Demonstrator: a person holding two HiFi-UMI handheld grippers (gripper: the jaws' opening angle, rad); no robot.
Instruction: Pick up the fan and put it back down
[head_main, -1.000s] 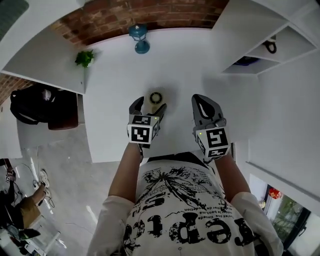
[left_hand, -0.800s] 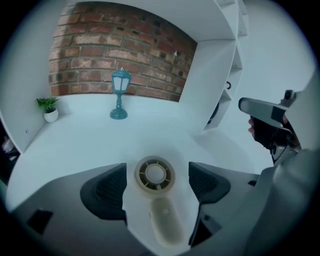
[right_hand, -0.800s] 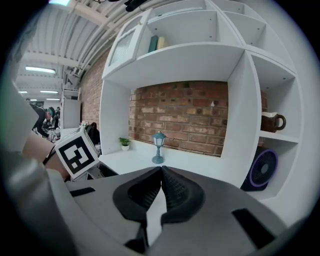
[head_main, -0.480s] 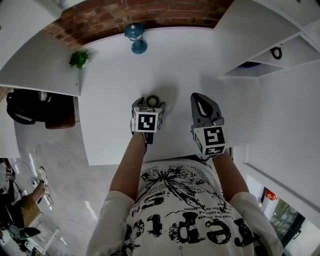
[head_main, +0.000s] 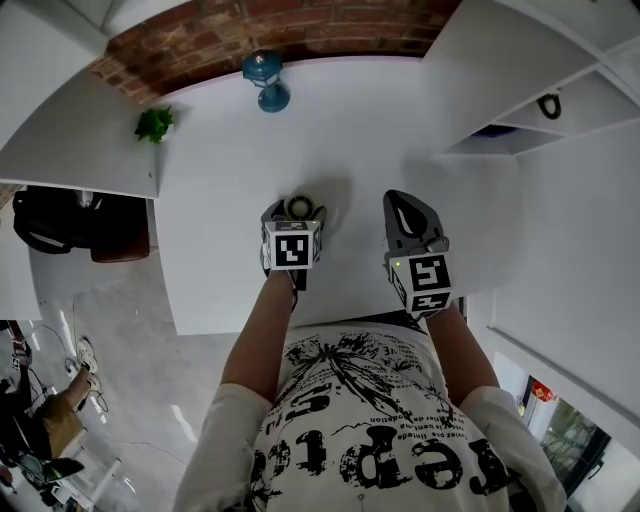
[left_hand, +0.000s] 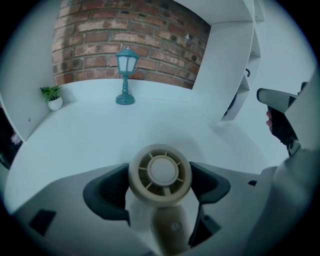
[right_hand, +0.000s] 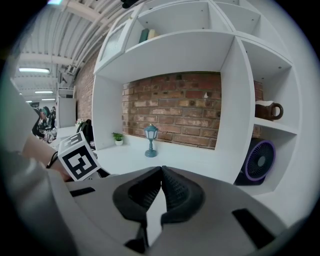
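A small beige hand fan (head_main: 299, 207) is on the white table (head_main: 220, 170), a little in from its near edge. My left gripper (head_main: 297, 214) has a jaw on each side of it. In the left gripper view the round fan head (left_hand: 160, 172) fills the gap and both dark pads (left_hand: 107, 192) touch its rim, so the gripper is shut on the fan; the handle runs down toward the camera. To its right, my right gripper (head_main: 405, 212) hovers over the table, shut and holding nothing (right_hand: 161, 172).
A teal lantern lamp (head_main: 267, 80) stands at the back by the brick wall, with a small potted plant (head_main: 153, 124) to its left. White shelves on the right hold a purple fan (right_hand: 259, 161) and a mug (right_hand: 267, 110). A black bag (head_main: 70, 215) lies beyond the table's left edge.
My left gripper has moved forward and left from beside the fan to around it, and its jaws now sit against the fan head. The right gripper has hardly moved.
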